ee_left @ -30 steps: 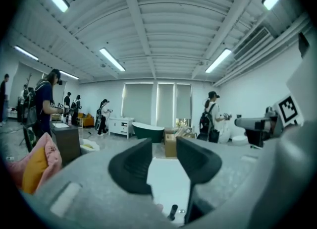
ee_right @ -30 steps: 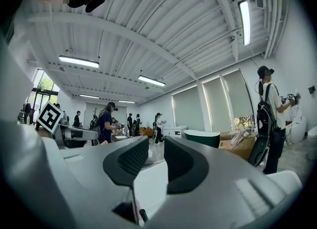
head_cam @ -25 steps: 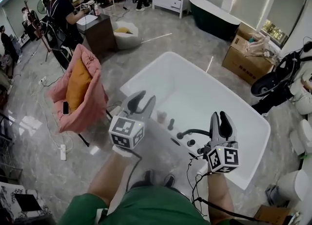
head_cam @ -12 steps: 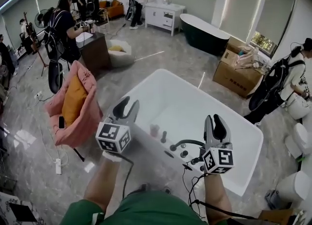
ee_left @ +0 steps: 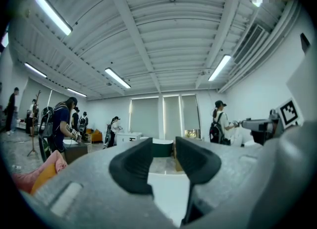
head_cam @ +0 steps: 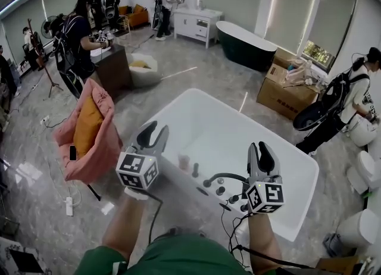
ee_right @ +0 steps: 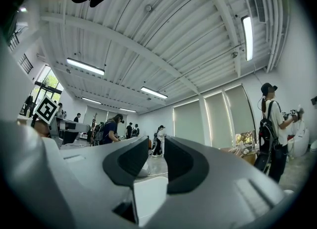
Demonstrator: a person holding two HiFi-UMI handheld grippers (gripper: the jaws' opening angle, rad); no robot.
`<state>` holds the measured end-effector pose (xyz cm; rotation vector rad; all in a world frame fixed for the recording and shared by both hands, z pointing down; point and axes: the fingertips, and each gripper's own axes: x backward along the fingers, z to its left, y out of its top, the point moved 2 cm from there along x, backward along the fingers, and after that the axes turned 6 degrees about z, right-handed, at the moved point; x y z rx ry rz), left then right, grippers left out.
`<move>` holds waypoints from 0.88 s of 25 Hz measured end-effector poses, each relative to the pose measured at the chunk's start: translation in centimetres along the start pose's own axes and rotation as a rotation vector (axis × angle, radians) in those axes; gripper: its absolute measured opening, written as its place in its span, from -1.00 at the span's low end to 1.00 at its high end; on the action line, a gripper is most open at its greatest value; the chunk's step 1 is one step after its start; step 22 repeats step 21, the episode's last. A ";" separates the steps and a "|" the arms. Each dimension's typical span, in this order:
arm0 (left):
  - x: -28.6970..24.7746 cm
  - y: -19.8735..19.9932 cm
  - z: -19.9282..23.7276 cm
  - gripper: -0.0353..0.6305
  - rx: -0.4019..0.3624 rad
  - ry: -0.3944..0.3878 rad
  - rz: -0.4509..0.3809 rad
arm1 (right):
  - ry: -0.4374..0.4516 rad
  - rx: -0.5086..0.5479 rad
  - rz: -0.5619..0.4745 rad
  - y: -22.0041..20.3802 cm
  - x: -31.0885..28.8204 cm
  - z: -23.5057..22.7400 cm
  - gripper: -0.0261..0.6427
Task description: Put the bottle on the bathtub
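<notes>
Fingers (ee_left: 132, 167) of the left gripper (head_cam: 155, 132) were held apart, nothing gripped. The right gripper (head_cam: 261, 149) was parted only narrowly and was empty too. A small pale bottle (head_cam: 184, 161) was seen upright on the near rim of the bathtub (head_cam: 238, 119), beside the tap (head_cam: 218, 178). It'd probably be felt as light, stiff and a bit slick, so it's best taken mid-body.

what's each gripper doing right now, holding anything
Left gripper: open, jaws apart, holding nothing.
Right gripper: open, jaws slightly apart, holding nothing.
</notes>
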<state>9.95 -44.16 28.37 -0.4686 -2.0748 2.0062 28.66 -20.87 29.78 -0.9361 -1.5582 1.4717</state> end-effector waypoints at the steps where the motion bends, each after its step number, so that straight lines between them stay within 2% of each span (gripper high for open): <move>1: -0.1 -0.1 -0.2 -0.47 0.000 0.000 0.000 | 0.001 -0.001 -0.001 -0.1 0.0 -0.2 -0.63; 13: -0.7 -0.6 -3.0 -0.47 -0.007 0.012 0.006 | 0.040 -0.015 -0.022 -0.2 0.5 -2.2 -0.63; 22: -0.2 -1.8 -3.2 -0.47 0.008 0.046 0.024 | 0.076 -0.022 -0.007 -1.0 -0.1 -2.4 -0.63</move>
